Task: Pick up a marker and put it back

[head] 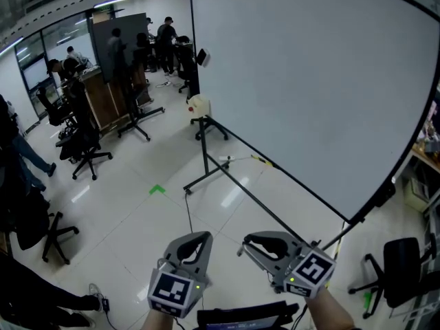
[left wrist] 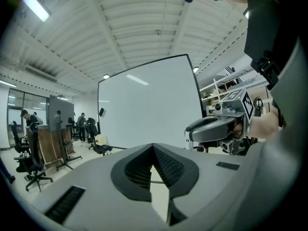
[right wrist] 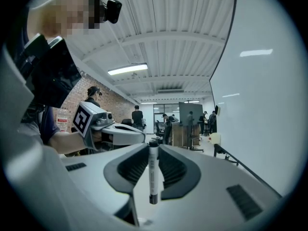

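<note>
A large whiteboard on a black wheeled stand fills the right of the head view; its tray rail runs along the bottom edge. My right gripper is shut on a white marker with black ends, standing upright between the pads. In the head view the right gripper is at the bottom, short of the board, and the marker is hidden there. My left gripper has its jaw tips together with nothing between them; it shows beside the right one.
A cream object sits at the board's far end. Office chairs and standing people are at the back left. A black chair and shelves are at the right. Green tape marks the floor.
</note>
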Available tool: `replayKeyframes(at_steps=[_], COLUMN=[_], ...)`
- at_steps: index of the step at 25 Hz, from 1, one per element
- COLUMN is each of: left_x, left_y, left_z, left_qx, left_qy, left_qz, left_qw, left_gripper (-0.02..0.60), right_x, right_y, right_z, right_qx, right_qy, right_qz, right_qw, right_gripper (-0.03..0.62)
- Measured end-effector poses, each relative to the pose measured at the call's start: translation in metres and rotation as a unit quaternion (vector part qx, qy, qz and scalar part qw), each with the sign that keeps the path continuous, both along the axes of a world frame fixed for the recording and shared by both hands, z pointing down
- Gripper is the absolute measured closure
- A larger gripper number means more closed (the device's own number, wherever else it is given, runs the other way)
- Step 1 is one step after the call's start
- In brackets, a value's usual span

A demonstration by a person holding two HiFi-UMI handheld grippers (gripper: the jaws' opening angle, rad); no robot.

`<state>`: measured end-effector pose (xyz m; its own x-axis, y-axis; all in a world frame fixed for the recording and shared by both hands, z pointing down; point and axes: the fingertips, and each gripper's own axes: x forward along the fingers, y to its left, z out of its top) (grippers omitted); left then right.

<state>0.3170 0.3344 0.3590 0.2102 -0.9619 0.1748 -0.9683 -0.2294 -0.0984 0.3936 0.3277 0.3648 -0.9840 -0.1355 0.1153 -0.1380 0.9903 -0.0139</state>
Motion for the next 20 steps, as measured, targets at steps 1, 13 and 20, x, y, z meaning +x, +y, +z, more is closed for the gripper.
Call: replayKeyframes(at_steps=[1, 13, 20], left_x=[-0.004, -0.063, -0.097], left_y=[0.001, 0.019, 0.036], left_z=[0.000, -0.002, 0.000], left_qx=[0.005, 0.034, 0.040], left_qy=[-0.002, 0.022, 0.036], left_qz=[0.001, -0.024, -0.047], left_qw=[1.0000, 0.9989, 0.9974], left_gripper=[0.581, 0.581, 0.581], right_x=[-0.005, -0.049, -0.075], right_y=[0.001, 0.010, 0.023], right_z=[0.001, 0.006, 0.005], right_qx=[0.001, 0.018, 0.044], right_qy=[0.003, 0.026, 0.042], right_qz=[0.000, 0.003, -0.006], right_qw=[1.000, 0.999, 0.998], right_gripper=[0.511, 0.511, 0.511])
